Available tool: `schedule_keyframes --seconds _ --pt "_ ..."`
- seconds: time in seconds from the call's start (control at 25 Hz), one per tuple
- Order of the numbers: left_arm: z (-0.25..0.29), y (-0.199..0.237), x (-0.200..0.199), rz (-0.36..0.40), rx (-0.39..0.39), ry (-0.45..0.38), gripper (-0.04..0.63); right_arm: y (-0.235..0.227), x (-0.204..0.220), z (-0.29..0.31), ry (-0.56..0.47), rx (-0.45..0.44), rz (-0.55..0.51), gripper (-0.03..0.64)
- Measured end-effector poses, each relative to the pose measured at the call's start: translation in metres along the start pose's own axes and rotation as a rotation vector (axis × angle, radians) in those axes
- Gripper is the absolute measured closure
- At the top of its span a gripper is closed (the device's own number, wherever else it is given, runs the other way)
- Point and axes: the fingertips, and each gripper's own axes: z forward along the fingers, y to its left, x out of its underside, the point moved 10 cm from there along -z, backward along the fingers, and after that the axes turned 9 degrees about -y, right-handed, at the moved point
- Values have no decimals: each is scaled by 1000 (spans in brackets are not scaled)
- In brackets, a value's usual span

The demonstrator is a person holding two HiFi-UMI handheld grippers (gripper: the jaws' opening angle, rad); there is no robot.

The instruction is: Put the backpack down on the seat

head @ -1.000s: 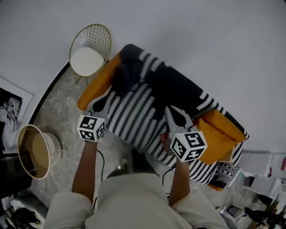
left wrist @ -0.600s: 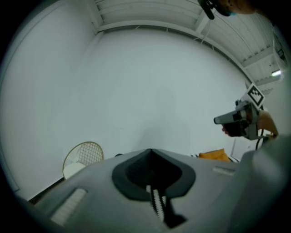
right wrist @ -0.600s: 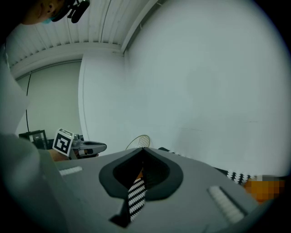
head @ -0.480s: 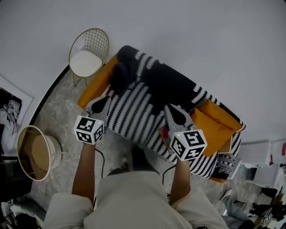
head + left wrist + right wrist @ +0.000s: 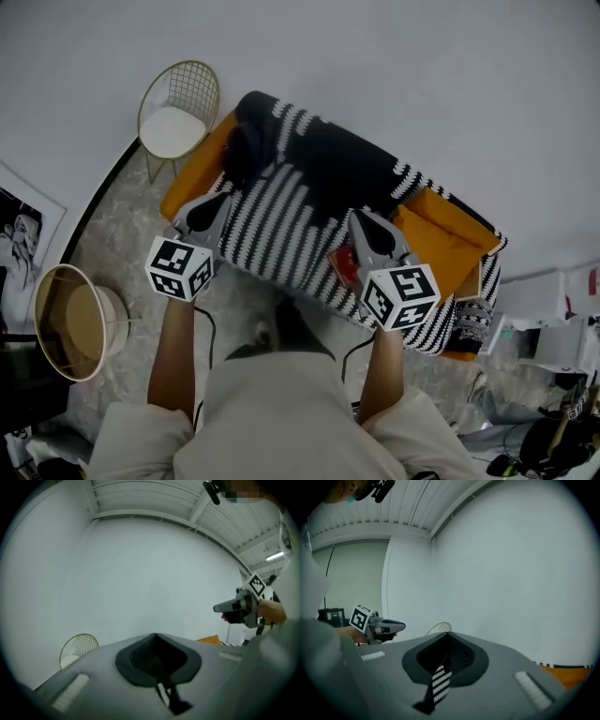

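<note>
1. My left gripper (image 5: 163, 693) is pinched shut on a thin fold of the black-and-white striped knitted blanket (image 5: 291, 225). My right gripper (image 5: 439, 681) is clamped on another striped edge of it. The blanket hangs between them over the orange sofa (image 5: 442, 230).
2. I see no backpack for certain. A dark rounded lump (image 5: 251, 141) at the sofa's left end, lying against the blanket, may be it. Neither gripper is on it.
3. Both grips take only a sliver of knit. If the cloth's weight pulls one free, I judge that side would slump towards the grey marbled floor (image 5: 122, 225).
4. The blanket covers most of the seat. Hauling it sideways could drag the dark lump off the sofa's end, or bury the spot where the backpack should rest.
5. A round beige open-topped tub (image 5: 70, 319) stands at my left. I see only its brown inner wall and cannot tell what it holds.
</note>
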Motion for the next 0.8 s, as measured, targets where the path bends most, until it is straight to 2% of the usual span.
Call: schedule_keyframes --seconds 0.2,0.44,0.8 --pt "-27 -16 -19 59 24 -31 591 24 -7 -24 -24 14 -7 611" --pt "-54 -37 -45 58 80 -64 591 48 -22 -46 -34 16 -44 610" --pt "-104 -57 -69 165 43 -142 591 88 -44 -71 -94 -20 -92 611"
